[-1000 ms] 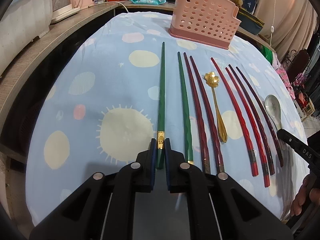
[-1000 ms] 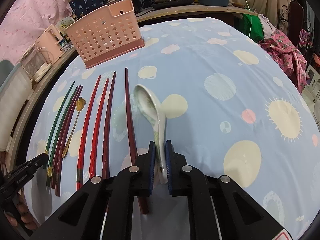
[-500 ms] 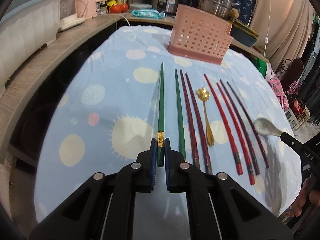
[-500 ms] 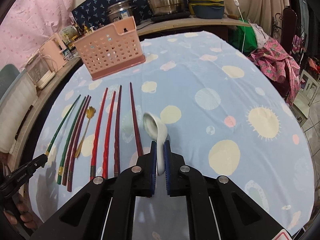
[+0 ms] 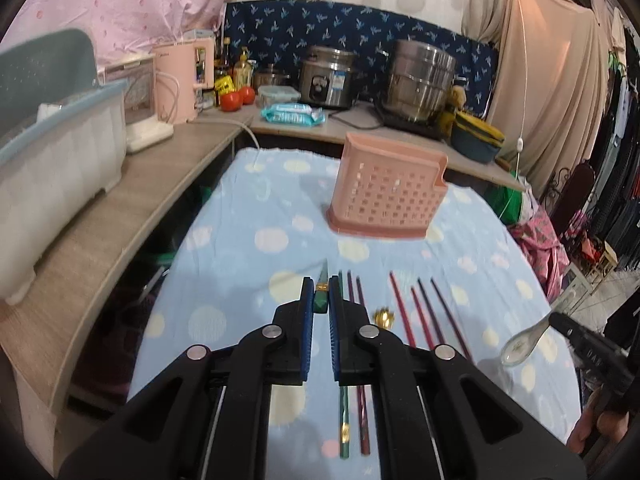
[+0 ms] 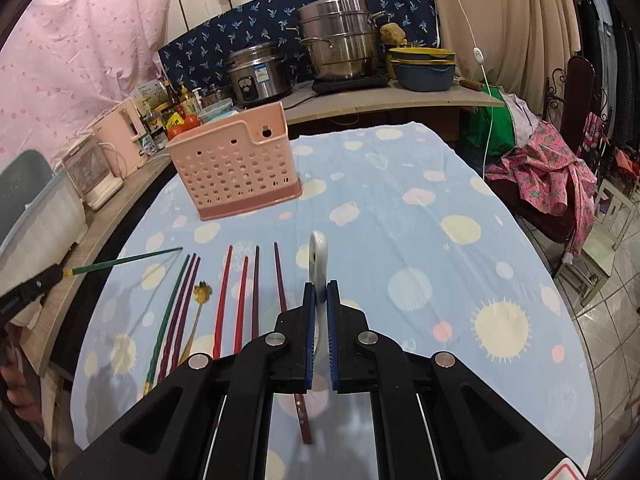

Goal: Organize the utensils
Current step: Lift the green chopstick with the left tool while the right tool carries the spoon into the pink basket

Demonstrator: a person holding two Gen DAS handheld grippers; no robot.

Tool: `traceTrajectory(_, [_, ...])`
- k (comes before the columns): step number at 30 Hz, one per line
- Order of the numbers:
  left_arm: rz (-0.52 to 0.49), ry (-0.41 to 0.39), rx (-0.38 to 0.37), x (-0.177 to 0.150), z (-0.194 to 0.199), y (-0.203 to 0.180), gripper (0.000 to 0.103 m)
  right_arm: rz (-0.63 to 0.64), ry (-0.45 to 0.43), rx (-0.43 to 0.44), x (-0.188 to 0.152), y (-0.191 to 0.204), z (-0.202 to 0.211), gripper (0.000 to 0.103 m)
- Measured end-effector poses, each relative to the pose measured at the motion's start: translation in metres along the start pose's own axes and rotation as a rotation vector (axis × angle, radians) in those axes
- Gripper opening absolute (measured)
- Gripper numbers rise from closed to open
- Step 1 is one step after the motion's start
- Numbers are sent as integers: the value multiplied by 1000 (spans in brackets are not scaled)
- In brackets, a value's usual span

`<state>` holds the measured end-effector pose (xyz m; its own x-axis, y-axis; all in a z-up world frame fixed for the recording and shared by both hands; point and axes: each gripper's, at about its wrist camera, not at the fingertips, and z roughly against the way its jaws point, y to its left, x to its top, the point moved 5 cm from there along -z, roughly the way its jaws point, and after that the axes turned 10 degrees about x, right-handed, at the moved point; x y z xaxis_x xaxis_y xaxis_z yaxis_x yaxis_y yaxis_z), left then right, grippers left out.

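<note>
My left gripper (image 5: 320, 300) is shut on a green chopstick (image 5: 321, 298), held above the table and pointing toward the pink perforated basket (image 5: 388, 192); the chopstick also shows in the right wrist view (image 6: 128, 259). My right gripper (image 6: 319, 300) is shut on a white ceramic spoon (image 6: 319, 258), lifted off the cloth; the spoon also shows in the left wrist view (image 5: 522, 344). On the cloth lie a second green chopstick (image 6: 168, 312), several dark red and red chopsticks (image 6: 224, 292) and a gold spoon (image 6: 198, 300). The basket (image 6: 236, 164) stands upright at the table's far side.
The table has a blue spotted cloth (image 6: 420, 240). A wooden counter (image 5: 120, 200) runs along the left and back with a rice cooker (image 5: 326, 78), steel pot (image 5: 424, 76), kettle (image 5: 182, 76) and a plastic bin (image 5: 52, 152). Clothes and a chair stand at the right.
Both grippers have risen and tilted up from the table. The green chopstick and the white spoon have come up off the cloth with them.
</note>
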<state>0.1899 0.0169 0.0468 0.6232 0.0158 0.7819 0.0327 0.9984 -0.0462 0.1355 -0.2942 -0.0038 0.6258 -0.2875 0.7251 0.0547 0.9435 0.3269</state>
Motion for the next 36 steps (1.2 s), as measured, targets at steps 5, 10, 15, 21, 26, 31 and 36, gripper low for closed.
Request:
traceTrajectory(5, [3, -91, 7, 56, 5, -2, 7, 8, -21, 20, 27, 1, -9, 6])
traceTrajectory(10, [-6, -181, 19, 116, 11, -8, 7, 20, -39, 46, 61, 6, -24, 6])
traceTrajectory(15, [5, -265, -6, 172, 18, -21, 7, 34, -62, 76, 102, 13, -44, 6])
traceTrajectory(21, [47, -385, -28, 240, 23, -40, 7, 33, -94, 106, 158, 20, -73, 6])
traceTrajectory(26, [71, -418, -27, 271, 2, -53, 7, 21, -105, 119, 197, 24, -107, 6])
traceTrajectory(31, [54, -373, -13, 270, -38, -63, 7, 21, -121, 110, 221, 29, -136, 6])
traceTrajectory(36, [43, -306, 2, 251, -77, -62, 7, 34, -104, 86, 226, 32, -165, 6])
